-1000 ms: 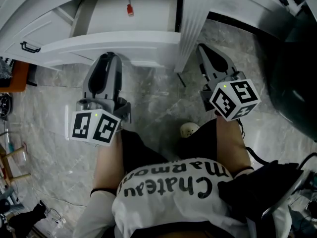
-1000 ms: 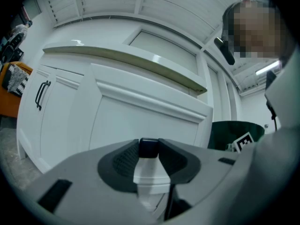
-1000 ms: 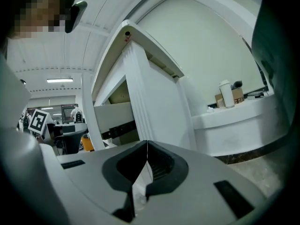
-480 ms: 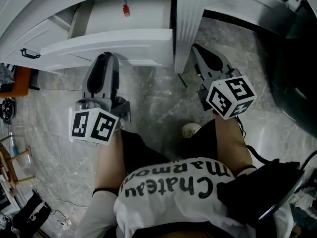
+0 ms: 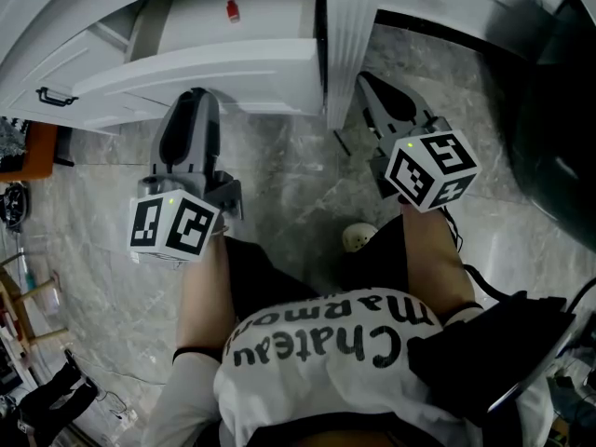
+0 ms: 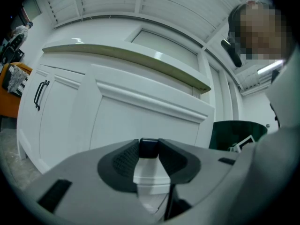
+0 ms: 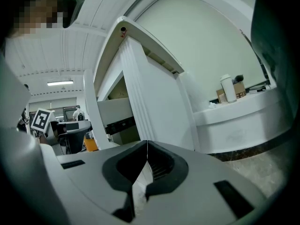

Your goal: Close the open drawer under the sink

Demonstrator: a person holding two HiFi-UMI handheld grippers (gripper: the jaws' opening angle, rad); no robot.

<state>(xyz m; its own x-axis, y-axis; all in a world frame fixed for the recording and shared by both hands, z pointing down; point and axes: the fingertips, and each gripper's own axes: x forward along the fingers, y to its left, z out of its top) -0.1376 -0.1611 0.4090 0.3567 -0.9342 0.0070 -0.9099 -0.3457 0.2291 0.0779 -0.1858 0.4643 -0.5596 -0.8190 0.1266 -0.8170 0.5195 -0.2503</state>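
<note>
- Under the sink, the white drawer (image 5: 209, 73) stands pulled out from the cabinet, with its front panel toward the person and its inside open to the head view.
- A small red object (image 5: 232, 9) lies on the drawer's floor toward the back.
- The left gripper (image 5: 191, 101) points at the drawer front, with its tip right at the panel's lower edge. I cannot tell whether it touches.
- In the left gripper view its jaws stand a narrow gap apart, holding nothing. The panel's moulding fills the frame behind them.
- The right gripper (image 5: 370, 87) is just beside the fluted white pilaster (image 5: 346, 54) at the drawer's right. Its jaws are closed tip to tip and empty.
- Left of the drawer, a cabinet door carries a black handle (image 5: 51, 98).
- Both grippers hang over the grey marble floor (image 5: 289, 184), well apart from each other.
- A white bottle (image 7: 228, 88) stands on a ledge in the right gripper view.
</note>
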